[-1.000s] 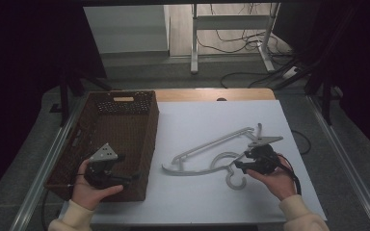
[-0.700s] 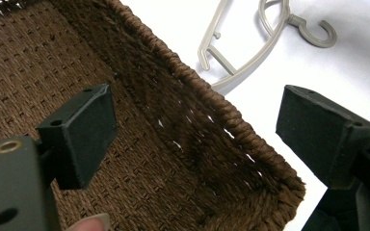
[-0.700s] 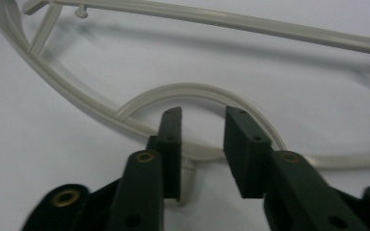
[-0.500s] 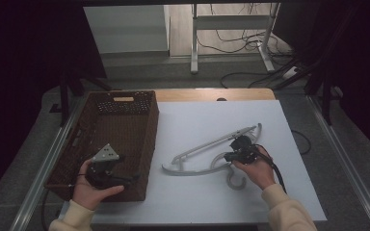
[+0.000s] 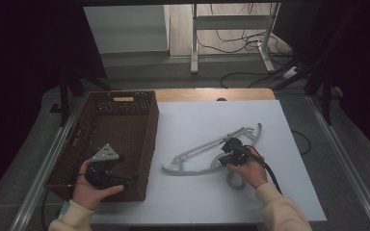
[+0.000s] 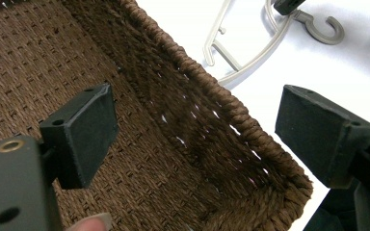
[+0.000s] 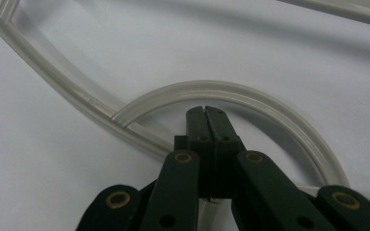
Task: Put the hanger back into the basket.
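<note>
Hanger [image 5: 207,156] on the white table [image 5: 188,120]: right gripper [image 5: 223,161] reaches low, jaws just closed, nothing visibly between; left gripper [image 5: 127,179] open over the basket [image 5: 149,126].

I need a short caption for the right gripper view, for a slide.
Right gripper, jaws shut, at the curved neck of a pale plastic hanger on the white table.

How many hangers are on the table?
1. The hanger lies on the white sheet, right of the basket, at the right claw.
</note>
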Demonstrator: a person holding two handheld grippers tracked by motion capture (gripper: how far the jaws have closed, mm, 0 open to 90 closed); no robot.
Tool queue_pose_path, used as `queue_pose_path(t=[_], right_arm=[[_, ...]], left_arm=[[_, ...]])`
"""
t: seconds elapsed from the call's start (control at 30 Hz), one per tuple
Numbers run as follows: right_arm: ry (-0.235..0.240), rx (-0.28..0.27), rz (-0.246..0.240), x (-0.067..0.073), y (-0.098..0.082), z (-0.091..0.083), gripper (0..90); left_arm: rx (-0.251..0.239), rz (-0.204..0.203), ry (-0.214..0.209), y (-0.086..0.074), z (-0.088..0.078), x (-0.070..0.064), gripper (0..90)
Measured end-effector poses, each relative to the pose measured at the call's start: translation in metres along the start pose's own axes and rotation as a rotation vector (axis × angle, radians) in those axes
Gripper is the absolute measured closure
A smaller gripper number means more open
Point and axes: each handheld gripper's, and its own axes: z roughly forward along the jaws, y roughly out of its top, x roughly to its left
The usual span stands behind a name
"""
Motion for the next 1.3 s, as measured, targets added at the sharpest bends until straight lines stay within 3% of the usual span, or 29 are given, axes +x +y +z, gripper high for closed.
queue_pose_path(t=[0.3,0.5,0.8,1.0,1.23,1.3], right_arm=[[0.009,0.033,-0.019,0.003,-0.003,0.0,89.9],[0.023,0.069,-0.053,0.009,-0.015,-0.004,89.8],[0.1,0.081,-0.067,0.015,-0.042,-0.016,89.8],[0.115,0.095,-0.091,0.023,-0.048,-0.019,89.9],[0.115,0.085,-0.093,0.024,-0.052,-0.022,89.8],[0.098,0.03,-0.084,0.023,-0.053,-0.032,89.8]], left_arm=[[0.002,0.002,0.002,0.0,-0.001,0.0,15.4],[-0.002,0.003,0.004,0.0,-0.002,0.001,15.4],[0.0,0.005,0.001,0.001,-0.001,0.0,15.4],[-0.001,0.005,-0.006,0.002,-0.001,-0.001,15.5],[0.003,0.009,-0.006,0.001,0.0,-0.002,15.5],[0.002,0.015,-0.008,0.002,0.0,-0.003,15.5]])
